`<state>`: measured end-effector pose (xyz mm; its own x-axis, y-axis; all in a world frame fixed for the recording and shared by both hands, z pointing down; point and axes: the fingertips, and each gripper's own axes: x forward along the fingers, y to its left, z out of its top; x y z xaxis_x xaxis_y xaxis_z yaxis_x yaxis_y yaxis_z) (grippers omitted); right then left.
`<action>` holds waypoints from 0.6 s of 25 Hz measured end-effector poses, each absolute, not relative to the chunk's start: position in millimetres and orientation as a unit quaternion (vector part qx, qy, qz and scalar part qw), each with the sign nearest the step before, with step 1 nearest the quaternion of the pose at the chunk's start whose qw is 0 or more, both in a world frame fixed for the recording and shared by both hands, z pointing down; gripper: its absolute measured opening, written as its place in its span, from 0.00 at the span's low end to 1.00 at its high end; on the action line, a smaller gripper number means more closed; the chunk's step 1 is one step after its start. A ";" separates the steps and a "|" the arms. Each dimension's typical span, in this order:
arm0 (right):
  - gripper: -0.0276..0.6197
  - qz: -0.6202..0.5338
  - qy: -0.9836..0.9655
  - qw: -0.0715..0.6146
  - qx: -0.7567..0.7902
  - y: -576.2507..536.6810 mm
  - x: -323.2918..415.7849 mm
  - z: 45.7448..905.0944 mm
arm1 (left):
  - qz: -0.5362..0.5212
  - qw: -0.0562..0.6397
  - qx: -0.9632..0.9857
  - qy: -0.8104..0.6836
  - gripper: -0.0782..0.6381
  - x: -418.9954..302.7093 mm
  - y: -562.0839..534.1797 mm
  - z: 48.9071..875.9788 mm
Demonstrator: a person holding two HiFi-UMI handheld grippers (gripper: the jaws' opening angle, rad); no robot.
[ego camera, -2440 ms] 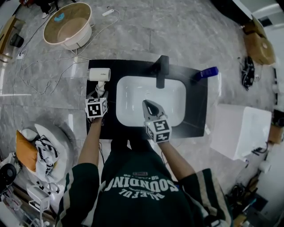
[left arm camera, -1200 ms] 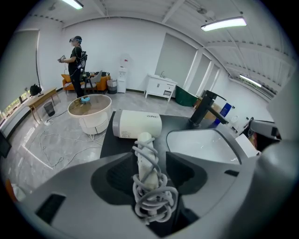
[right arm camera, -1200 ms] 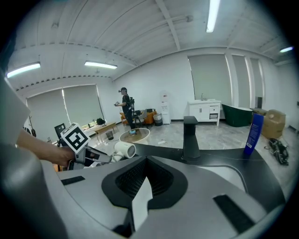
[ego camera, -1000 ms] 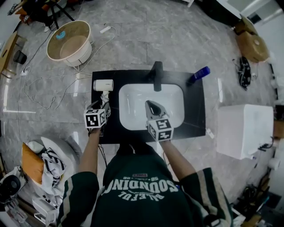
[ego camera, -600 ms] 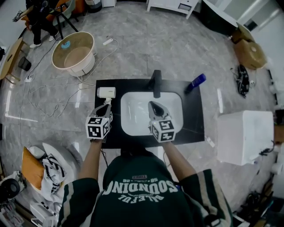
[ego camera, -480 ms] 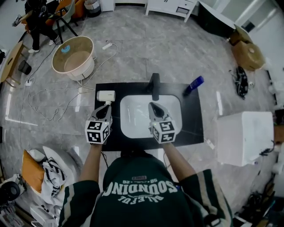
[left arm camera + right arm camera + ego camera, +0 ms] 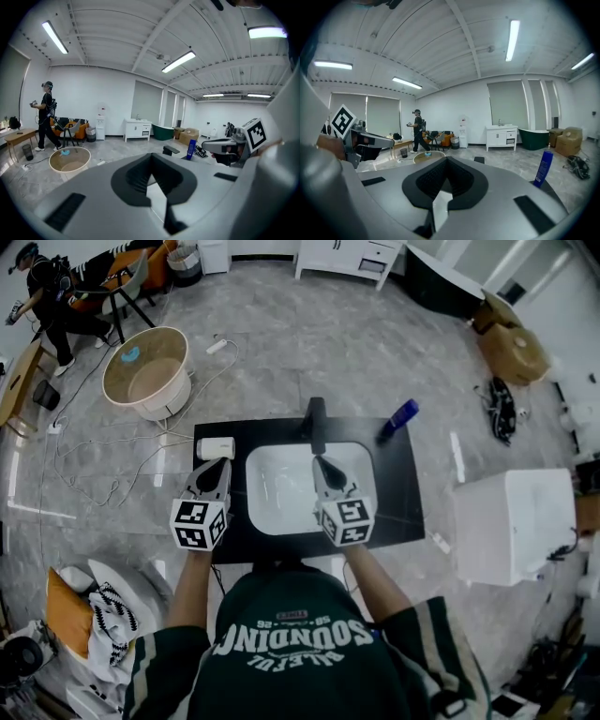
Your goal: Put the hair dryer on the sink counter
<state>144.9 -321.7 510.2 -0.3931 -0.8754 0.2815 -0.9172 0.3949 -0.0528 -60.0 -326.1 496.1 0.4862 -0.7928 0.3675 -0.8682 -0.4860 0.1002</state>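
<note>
The white hair dryer [image 7: 217,447] lies on the black sink counter [image 7: 396,491], at its far left corner beside the white basin [image 7: 286,491]. My left gripper [image 7: 217,466] hovers just short of the dryer, apart from it, jaws shut with nothing in them. My right gripper [image 7: 322,464] hangs over the basin, also shut and empty. In the left gripper view the left gripper [image 7: 150,161] has its jaws pressed together and the dryer is hidden below them. The right gripper [image 7: 445,162] in its own view is closed the same way.
A black faucet [image 7: 314,419] stands behind the basin and a blue bottle [image 7: 397,420] sits at the counter's far right. On the floor are a round beige tub [image 7: 145,372], loose white cable [image 7: 89,474], a white box [image 7: 512,523] and laundry [image 7: 89,620]. A person [image 7: 417,129] stands far off.
My left gripper has drawn back from the dryer's handle and closed empty. The dryer stays lying on the counter. The right gripper has hardly moved over the basin.
</note>
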 end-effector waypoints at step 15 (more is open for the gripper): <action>0.04 0.099 -0.826 0.096 0.547 -321.6 152.7 503.7 | 0.132 0.130 0.857 -0.480 0.11 -49.2 -326.5 488.8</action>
<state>152.7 -321.6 503.7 -0.3831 -0.8844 0.2667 -0.9224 0.3816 -0.0595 -49.2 -326.5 488.8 0.5039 -0.7891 0.3513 -0.8578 -0.5049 0.0964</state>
